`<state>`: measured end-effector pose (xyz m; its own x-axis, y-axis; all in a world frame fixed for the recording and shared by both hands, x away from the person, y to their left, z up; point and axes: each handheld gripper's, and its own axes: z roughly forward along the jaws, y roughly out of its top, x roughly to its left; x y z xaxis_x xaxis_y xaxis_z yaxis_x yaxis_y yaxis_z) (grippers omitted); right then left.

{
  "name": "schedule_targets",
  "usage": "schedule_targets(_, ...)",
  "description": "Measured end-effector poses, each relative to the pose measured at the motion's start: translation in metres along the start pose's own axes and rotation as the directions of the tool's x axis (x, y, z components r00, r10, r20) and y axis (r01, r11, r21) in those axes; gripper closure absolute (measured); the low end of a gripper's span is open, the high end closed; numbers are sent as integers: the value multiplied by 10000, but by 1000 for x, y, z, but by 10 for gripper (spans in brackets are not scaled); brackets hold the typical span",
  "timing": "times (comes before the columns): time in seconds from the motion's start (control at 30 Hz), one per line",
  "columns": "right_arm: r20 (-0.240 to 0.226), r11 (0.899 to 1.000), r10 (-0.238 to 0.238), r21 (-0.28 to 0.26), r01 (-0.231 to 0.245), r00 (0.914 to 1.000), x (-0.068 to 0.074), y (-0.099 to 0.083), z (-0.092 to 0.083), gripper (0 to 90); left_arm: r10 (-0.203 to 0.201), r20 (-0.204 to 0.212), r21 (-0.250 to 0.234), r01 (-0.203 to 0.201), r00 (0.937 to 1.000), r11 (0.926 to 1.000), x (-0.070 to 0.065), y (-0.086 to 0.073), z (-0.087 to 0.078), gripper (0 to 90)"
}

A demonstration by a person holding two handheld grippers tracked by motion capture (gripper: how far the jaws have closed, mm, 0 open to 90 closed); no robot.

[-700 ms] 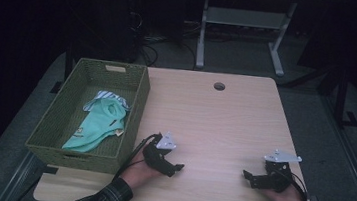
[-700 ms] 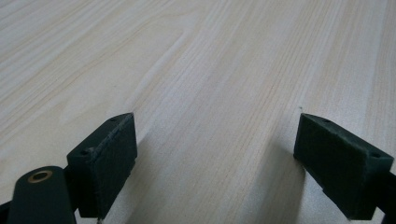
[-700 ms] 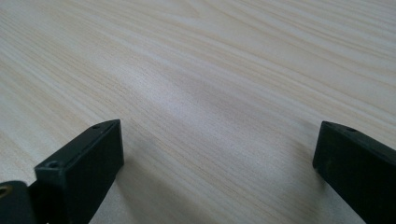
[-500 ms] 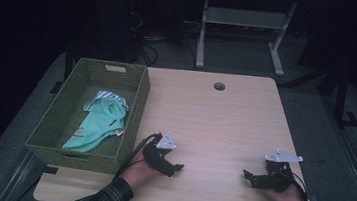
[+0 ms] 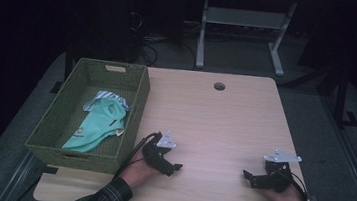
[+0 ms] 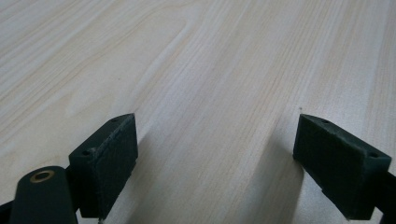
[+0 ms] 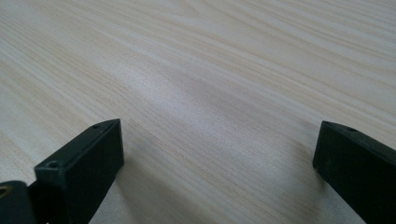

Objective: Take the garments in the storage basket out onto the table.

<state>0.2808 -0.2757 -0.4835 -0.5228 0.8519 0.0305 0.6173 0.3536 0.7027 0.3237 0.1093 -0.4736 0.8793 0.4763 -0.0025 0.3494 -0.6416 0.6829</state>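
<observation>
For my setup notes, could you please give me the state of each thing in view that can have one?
left gripper: jaws open, nothing between them, low over the table.
right gripper: jaws open, nothing between them.
wicker basket: upright, at the table's left edge.
mint green garment: crumpled in the basket.
striped cloth: partly under the garment.

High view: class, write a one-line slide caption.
Two open grippers, left and right, rest on a wooden table beside a basket of clothes.

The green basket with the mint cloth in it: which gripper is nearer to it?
Left. The left gripper rests on the table just beside the green basket, by its near right corner. The right gripper lies near the table's far right edge, both open.
</observation>
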Motion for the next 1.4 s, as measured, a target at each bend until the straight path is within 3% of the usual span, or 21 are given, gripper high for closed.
schedule_targets(1.4, 2, 10000, -21, 9, 21, 10000, 0, 0, 0, 13, -500, 299, -251, 508, 9983, 9984, 7, 13, -16, 136)
